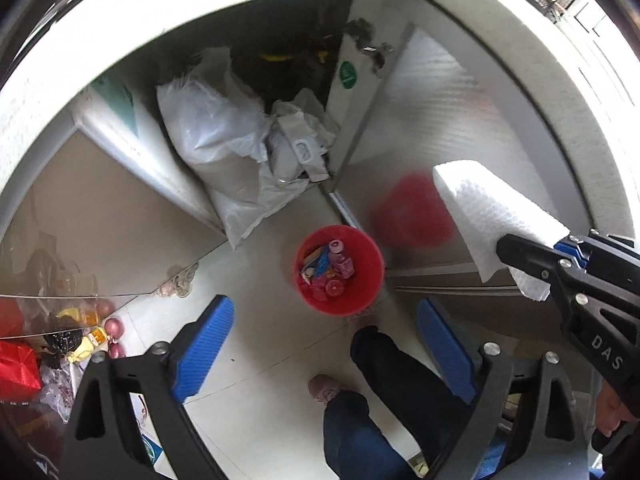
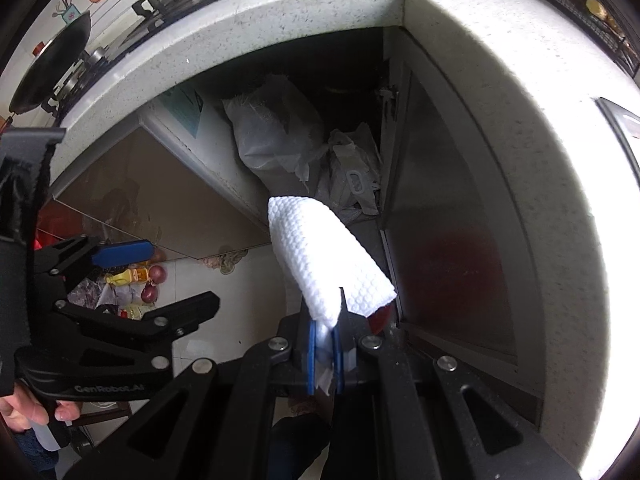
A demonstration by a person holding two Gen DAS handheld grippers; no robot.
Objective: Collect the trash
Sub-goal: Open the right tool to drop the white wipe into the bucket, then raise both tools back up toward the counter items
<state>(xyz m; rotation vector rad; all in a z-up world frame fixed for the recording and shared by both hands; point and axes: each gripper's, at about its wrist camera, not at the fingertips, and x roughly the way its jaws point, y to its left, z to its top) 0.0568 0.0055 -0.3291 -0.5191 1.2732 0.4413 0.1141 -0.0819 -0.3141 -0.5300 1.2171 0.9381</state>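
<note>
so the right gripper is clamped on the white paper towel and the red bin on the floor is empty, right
Not quite. The right gripper is shut on the white paper towel, but the red bin is not empty: the left wrist view shows bottles and wrappers already in it. The left gripper hangs open above the bin.

**Open floor around the bin, crowded corner behind**

The red bin (image 1: pixel 339 270) stands on bare tile, its mouth open above, partly filled with trash. Behind it, plastic bags (image 1: pixel 224 148) fill the open cabinet. The counter edge (image 2: pixel 280 12) overhangs. A metal door (image 1: pixel 436 128) closes the right side; bottles and onions (image 1: pixel 92 336) crowd the left floor.
</note>
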